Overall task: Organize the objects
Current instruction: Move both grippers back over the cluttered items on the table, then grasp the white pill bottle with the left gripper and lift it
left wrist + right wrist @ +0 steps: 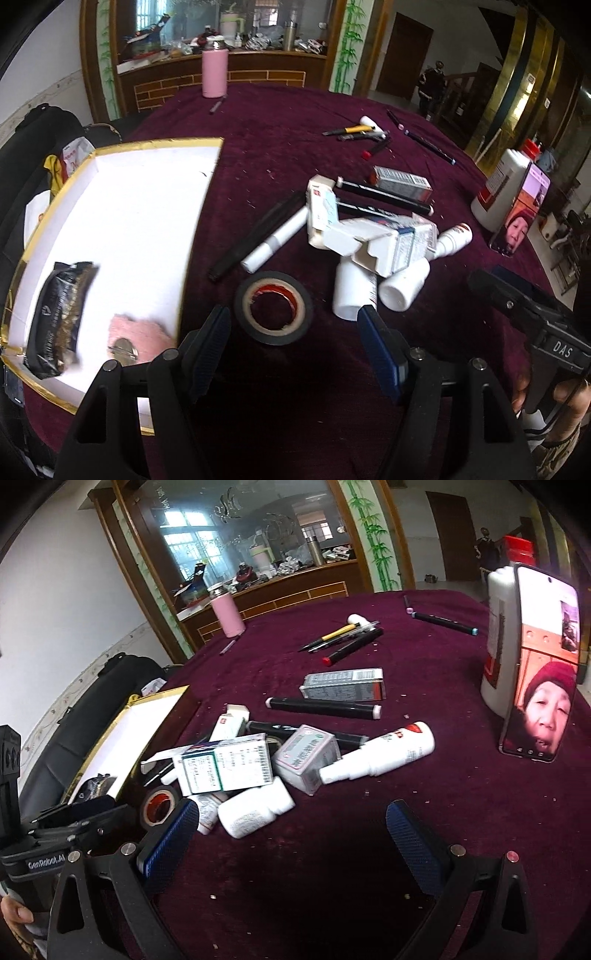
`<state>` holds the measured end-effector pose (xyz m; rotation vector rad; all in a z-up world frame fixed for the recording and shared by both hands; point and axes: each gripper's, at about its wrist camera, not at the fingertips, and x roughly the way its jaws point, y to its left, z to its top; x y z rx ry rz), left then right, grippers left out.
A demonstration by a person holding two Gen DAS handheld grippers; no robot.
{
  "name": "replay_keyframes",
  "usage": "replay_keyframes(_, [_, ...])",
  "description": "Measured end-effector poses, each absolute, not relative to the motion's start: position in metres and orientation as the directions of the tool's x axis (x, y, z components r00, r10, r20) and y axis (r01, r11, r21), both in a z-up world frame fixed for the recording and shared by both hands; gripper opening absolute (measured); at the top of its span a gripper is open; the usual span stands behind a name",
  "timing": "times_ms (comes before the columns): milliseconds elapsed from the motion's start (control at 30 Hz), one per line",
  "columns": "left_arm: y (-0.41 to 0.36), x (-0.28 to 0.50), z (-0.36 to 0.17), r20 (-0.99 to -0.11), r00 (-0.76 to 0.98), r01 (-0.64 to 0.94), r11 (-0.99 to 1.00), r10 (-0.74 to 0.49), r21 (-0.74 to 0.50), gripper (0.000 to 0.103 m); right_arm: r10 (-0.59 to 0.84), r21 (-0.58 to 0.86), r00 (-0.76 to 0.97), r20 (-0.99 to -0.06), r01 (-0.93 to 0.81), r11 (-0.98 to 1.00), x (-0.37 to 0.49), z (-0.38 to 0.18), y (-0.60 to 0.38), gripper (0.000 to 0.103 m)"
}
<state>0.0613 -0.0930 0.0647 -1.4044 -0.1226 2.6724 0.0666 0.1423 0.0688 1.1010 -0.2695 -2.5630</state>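
On our far left sits the white gold-edged box (122,206), where a dark packet (59,317) and a pink item (142,338) already lie, so we judge the sorting only just begun. Our left claw (295,350) stands wide and empty above the black tape roll (273,308), which rests on the bench (288,122) just beside the box. Next comes the heap still to clear: white marker (275,243), cartons (384,242), white pill bottles (402,290) and a spray bottle (376,757). Farther back lie loose pens (354,133). Our right claw (291,834) gapes wide, holding nothing, near that heap. At far right a phone (539,664) leans on a large white bottle (496,642).
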Motion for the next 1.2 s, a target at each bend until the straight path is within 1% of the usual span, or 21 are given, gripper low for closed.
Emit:
replay_keyframes(100, [-0.084, 0.062, 0.059, -0.825, -0.541, -0.086, -0.987, 0.16, -0.136, 0.07, -0.373, 0.31, -0.648, -0.664, 0.215, -0.926, 0.067, 0.067, 0.15, 0.103])
replay_keyframes(233, [-0.071, 0.06, 0.052, -0.838, -0.522, -0.113, -0.987, 0.156, -0.113, 0.07, -0.367, 0.318, -0.648, -0.667, 0.198, -0.927, 0.066, 0.065, 0.155, 0.103])
replay_keyframes(433, [-0.049, 0.044, 0.049, -0.833, -0.535, -0.16, -0.985, 0.137, -0.059, 0.07, -0.367, 0.323, -0.648, -0.667, 0.192, -0.927, 0.068, 0.065, 0.158, 0.103])
replay_keyframes(567, [-0.036, 0.025, 0.041, -0.832, -0.546, -0.184, -0.983, 0.099, 0.003, 0.07, -0.369, 0.322, -0.651, -0.664, 0.196, -0.926, 0.071, 0.067, 0.159, 0.103])
replay_keyframes(600, [-0.034, 0.022, 0.039, -0.836, -0.541, -0.188, -0.982, 0.096, 0.009, 0.068, -0.368, 0.321, -0.651, -0.664, 0.197, -0.927, 0.071, 0.068, 0.159, 0.103])
replay_keyframes(633, [-0.032, 0.019, 0.035, -0.84, -0.535, -0.191, -0.982, 0.093, 0.012, 0.061, -0.367, 0.32, -0.651, -0.664, 0.197, -0.927, 0.072, 0.068, 0.16, 0.103])
replay_keyframes(667, [-0.031, 0.015, 0.031, -0.847, -0.523, -0.193, -0.981, 0.093, 0.011, 0.051, -0.367, 0.319, -0.651, -0.665, 0.197, -0.927, 0.071, 0.068, 0.16, 0.103])
replay_keyframes(767, [-0.028, 0.005, 0.019, -0.872, -0.475, -0.204, -0.979, 0.118, -0.022, 0.037, -0.364, 0.318, -0.649, -0.668, 0.193, -0.928, 0.071, 0.068, 0.16, 0.103])
replay_keyframes(833, [-0.029, 0.002, 0.015, -0.874, -0.468, -0.198, -0.979, 0.128, -0.037, 0.034, -0.364, 0.317, -0.645, -0.672, 0.194, -0.929, 0.07, 0.067, 0.159, 0.103])
replay_keyframes(967, [-0.035, 0.008, 0.018, -0.864, -0.473, -0.186, -0.978, 0.174, -0.095, 0.034, -0.361, 0.308, -0.643, -0.675, 0.199, -0.93, 0.068, 0.068, 0.157, 0.103])
replay_keyframes(1200, [-0.058, 0.052, 0.018, -0.867, -0.45, -0.189, -0.971, 0.216, -0.144, 0.034, -0.381, 0.293, -0.626, -0.681, 0.244, -0.924, 0.063, 0.066, 0.143, 0.103])
